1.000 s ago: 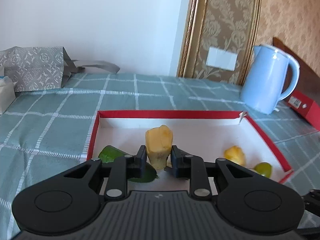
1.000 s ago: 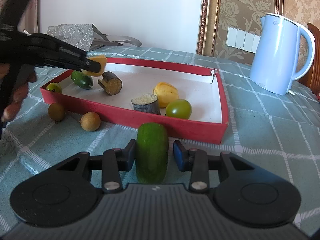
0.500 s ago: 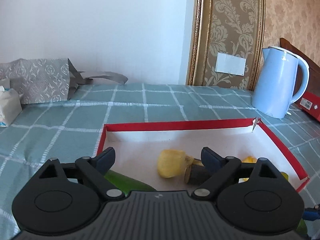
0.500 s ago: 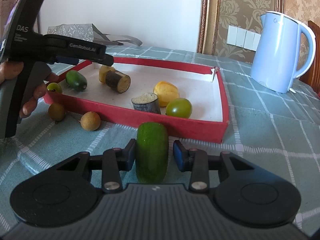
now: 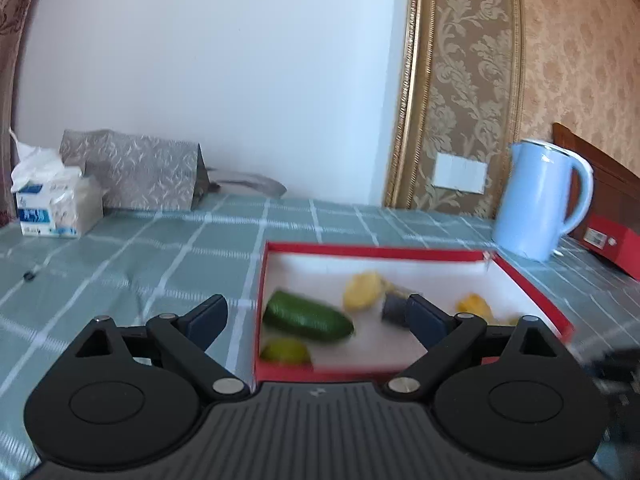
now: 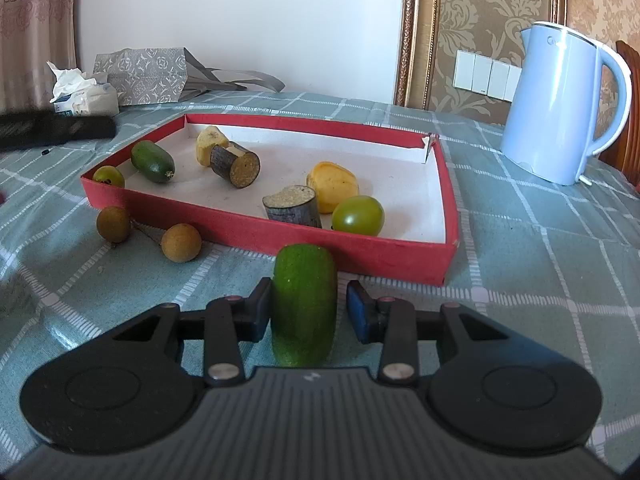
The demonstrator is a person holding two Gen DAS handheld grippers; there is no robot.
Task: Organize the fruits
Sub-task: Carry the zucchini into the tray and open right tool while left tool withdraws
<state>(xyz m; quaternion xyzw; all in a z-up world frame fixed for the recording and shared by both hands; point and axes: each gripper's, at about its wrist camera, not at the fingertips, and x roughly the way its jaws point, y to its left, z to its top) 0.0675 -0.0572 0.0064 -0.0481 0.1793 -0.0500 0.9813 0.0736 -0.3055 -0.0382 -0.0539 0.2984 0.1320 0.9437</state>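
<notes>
A red-walled tray sits on the checked cloth and holds a small green fruit, a yellow piece, two dark cut stubs, a yellow fruit, a round green fruit and a small green-yellow one. My left gripper is open and empty, drawn back before the tray's left end. My right gripper has a green cucumber piece between its jaws, with a gap on the right side, just before the tray's near wall.
Two brown round fruits lie on the cloth outside the tray's near wall. A light blue kettle stands at the right. A tissue pack and a grey paper bag are at the back left.
My left gripper opened, let go of the yellow piece in the tray, and pulled back and left. My right gripper with the cucumber piece has stayed put.
</notes>
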